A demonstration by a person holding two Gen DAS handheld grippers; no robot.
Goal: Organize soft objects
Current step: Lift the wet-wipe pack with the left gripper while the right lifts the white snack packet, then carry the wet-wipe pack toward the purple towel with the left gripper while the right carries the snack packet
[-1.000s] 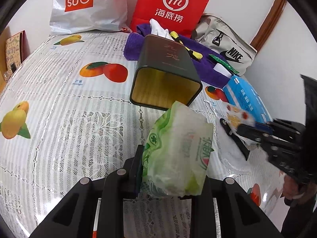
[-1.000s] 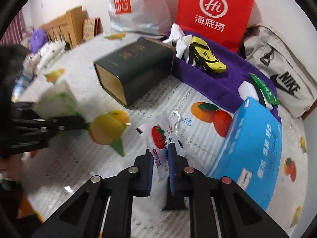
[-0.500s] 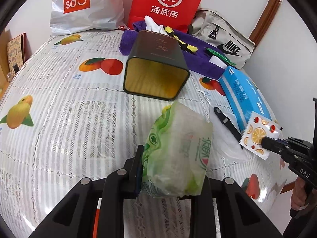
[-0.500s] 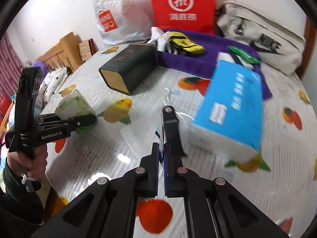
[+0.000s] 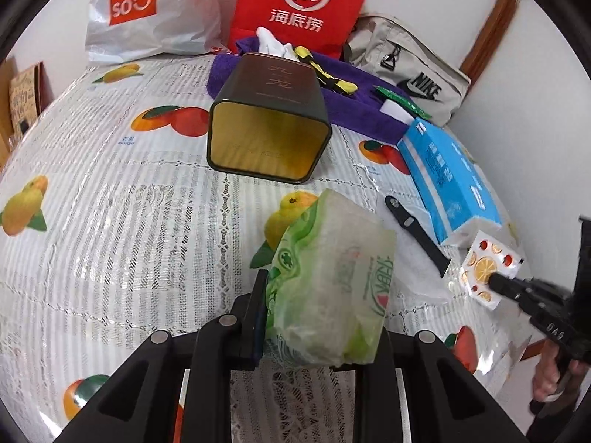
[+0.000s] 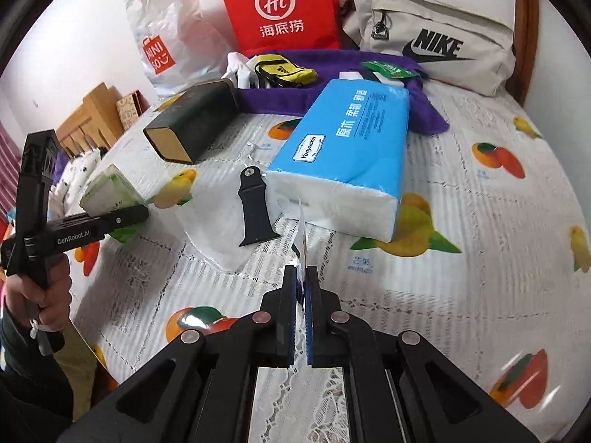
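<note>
Your left hand-held gripper (image 5: 317,317) is closed on a green tissue pack (image 5: 328,288), and it holds the pack in the air above the worktop (image 5: 110,221), which has a white cloth with fruit pictures. In front of the pack a dark tin box (image 5: 269,125) lies on its side, with its open golden mouth turned toward you. Your right hand-held gripper (image 6: 302,284) is almost fully closed on a thin small packet (image 6: 302,243), which you see only by its edge in the right wrist view; in the left wrist view the same packet (image 5: 487,269) shows orange slices and red fruits on white. Just ahead of the right gripper a black strap piece (image 6: 253,206) lies flat on the worktop, beside the near end of a large blue tissue pack (image 6: 351,140). Behind the blue pack a purple towel (image 6: 325,62) carries a yellow pouch (image 6: 284,70) and a small green packet (image 6: 388,68). Against the wall stand a red paper bag (image 6: 280,7), a white shopping bag (image 6: 170,44) and a beige Nike bag (image 6: 432,33).
</note>
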